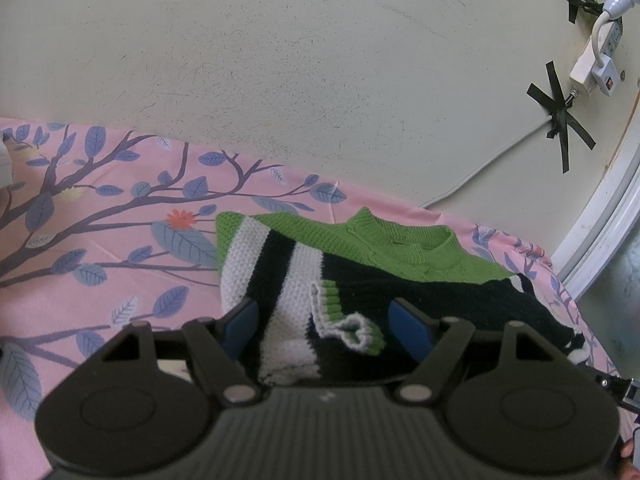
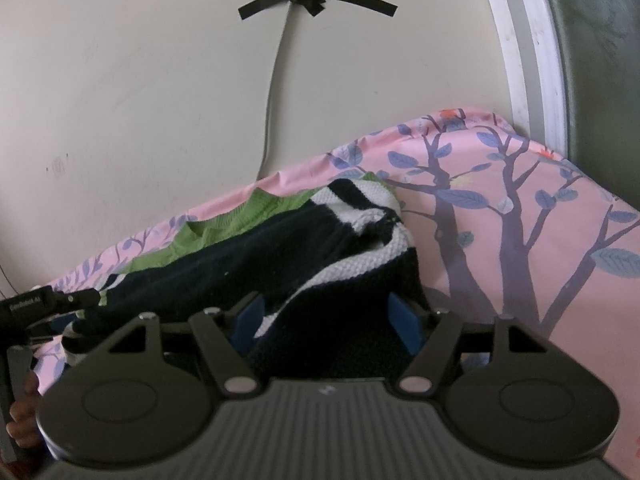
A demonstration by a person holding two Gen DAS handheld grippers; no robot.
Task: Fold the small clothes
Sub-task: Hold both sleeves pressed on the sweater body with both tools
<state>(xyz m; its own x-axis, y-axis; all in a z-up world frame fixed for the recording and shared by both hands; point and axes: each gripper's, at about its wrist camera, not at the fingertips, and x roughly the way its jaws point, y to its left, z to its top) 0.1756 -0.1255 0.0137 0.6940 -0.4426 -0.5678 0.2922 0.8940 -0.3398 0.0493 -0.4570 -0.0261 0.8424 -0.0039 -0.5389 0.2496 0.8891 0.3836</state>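
Observation:
A small knitted sweater [image 1: 360, 264], green at the collar with black and white stripes, lies partly folded on a pink sheet [image 1: 100, 248] with a tree print. My left gripper [image 1: 326, 326] is open; the sweater's near left edge and a green-trimmed cuff [image 1: 344, 320] lie between its blue pads [image 1: 240, 324]. In the right wrist view my right gripper [image 2: 326, 320] is open over the sweater's [image 2: 248, 256] near right edge, with black and white knit between its blue pads [image 2: 404, 320]. The left gripper's body [image 2: 36, 304] shows at the left there.
A cream wall [image 1: 320, 80] rises right behind the sheet's far edge. A cable taped with black crosses [image 1: 560, 116] runs down it from a power strip [image 1: 596, 60]. A white door frame [image 2: 536, 48] stands at the right. The pink sheet [image 2: 520, 220] extends right of the sweater.

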